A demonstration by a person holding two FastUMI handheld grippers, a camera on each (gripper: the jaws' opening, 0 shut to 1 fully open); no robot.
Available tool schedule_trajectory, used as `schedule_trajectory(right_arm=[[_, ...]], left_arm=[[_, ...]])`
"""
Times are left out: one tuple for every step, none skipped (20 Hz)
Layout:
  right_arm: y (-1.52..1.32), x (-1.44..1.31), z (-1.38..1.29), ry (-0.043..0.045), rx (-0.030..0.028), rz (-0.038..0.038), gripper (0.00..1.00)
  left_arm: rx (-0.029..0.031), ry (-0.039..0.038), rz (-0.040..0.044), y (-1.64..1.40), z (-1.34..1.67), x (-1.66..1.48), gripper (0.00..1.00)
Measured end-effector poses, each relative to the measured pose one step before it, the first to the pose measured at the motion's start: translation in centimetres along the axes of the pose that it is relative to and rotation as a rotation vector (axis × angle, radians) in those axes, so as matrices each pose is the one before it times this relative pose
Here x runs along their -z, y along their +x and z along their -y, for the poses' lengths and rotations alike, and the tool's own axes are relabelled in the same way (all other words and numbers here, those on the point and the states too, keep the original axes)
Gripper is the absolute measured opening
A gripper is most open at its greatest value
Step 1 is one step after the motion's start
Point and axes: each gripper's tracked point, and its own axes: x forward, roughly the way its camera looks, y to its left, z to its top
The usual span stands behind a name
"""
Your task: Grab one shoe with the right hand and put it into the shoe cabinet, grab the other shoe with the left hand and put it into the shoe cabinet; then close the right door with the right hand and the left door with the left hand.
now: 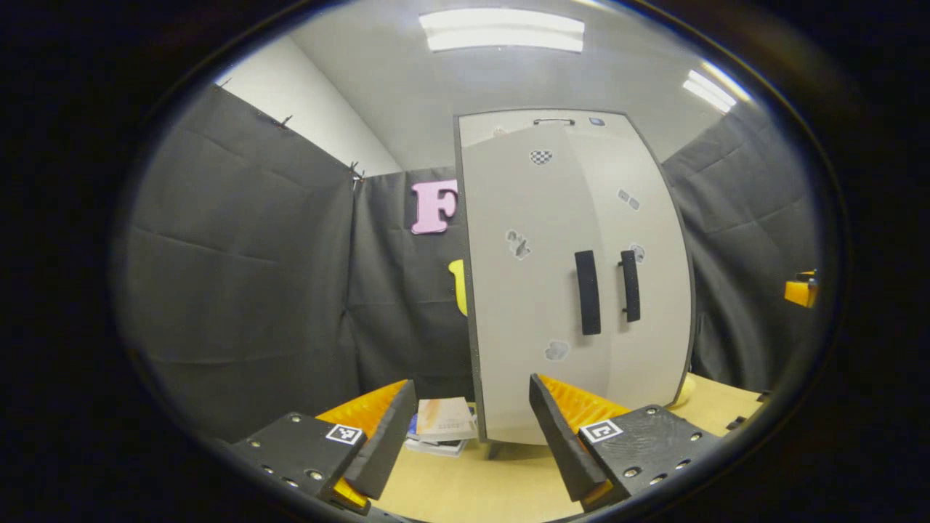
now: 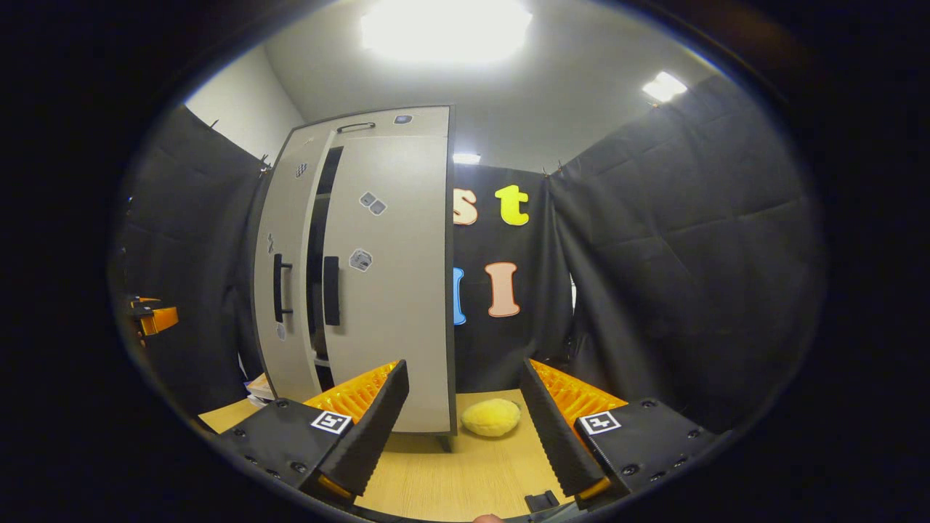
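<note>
The pale grey shoe cabinet [image 1: 538, 218] stands on the wooden table ahead of my left gripper [image 1: 472, 383], which is open and holds nothing. Two dark handles [image 1: 587, 292] sit at the middle of its doors. In the right gripper view the cabinet [image 2: 385, 276] is to the left; a dark gap [image 2: 316, 254] runs between the doors, and the left door [image 2: 280, 218] stands a little ajar. My right gripper [image 2: 465, 370] is open and empty, near the cabinet's right corner. The other gripper shows far off at each view's edge [image 1: 799, 290] [image 2: 154, 317].
A stack of books [image 1: 443, 425] lies on the table beside the cabinet's left foot. A yellow plush ball [image 2: 492, 418] rests on the table [image 2: 436, 472] by the cabinet's right side. Black cloth walls close the booth all around.
</note>
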Motion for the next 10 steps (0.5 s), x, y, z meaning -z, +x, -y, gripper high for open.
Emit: schedule_trajectory(right_arm=[[-0.154, -0.035, -0.179, -0.00325, -0.0012, 0.00342, 0.98], [-0.274, 0.046, -0.233, -0.0031, -0.00216, 0.00167, 0.98], [-0.06, -0.024, -0.284, -0.00348, -0.00266, 0.0011, 0.98], [-0.068, -0.018, -0.148, -0.00338, -0.00263, 0.00111, 0.98], [-0.08, 0.019, -0.148, -0.00251, -0.00234, 0.00022, 0.98], [-0.301, 0.458, -0.181, -0.00116, -0.00614, -0.00129, 0.98], [-0.051, -0.021, -0.244, 0.00059, -0.00572, -0.0004, 0.98], [-0.035, -0.021, -0.132, -0.00012, -0.0025, 0.00064, 0.98], [-0.058, -0.122, -0.174, -0.00115, -0.00207, 0.00228, 0.98], [-0.032, -0.043, -0.036, -0.00222, -0.00084, 0.00172, 0.98]], left_arm=[[-0.00082, 0.00074, 0.00227, -0.161, -0.238, -0.075, 0.92], [-0.00033, -0.00133, -0.00059, -0.256, -0.243, -0.04, 0.92], [-0.00032, -0.00129, -0.00087, -0.36, -0.253, 0.131, 0.92], [-0.00068, 0.00138, -0.00108, -0.178, -0.29, 0.083, 0.92], [-0.00429, 0.00345, -0.00205, -0.203, -0.254, 0.087, 0.92], [-0.00317, 0.00356, -0.00198, -0.109, -0.259, 0.013, 0.92], [-0.00256, 0.00097, -0.00136, -0.319, -0.092, 0.068, 0.92], [-0.00154, 0.0, -0.00024, -0.111, -0.159, 0.023, 0.92], [-0.00101, 0.00163, 0.00137, -0.179, -0.158, 0.128, 0.92], [-0.00245, 0.00223, -0.00031, -0.041, -0.168, -0.003, 0.92]])
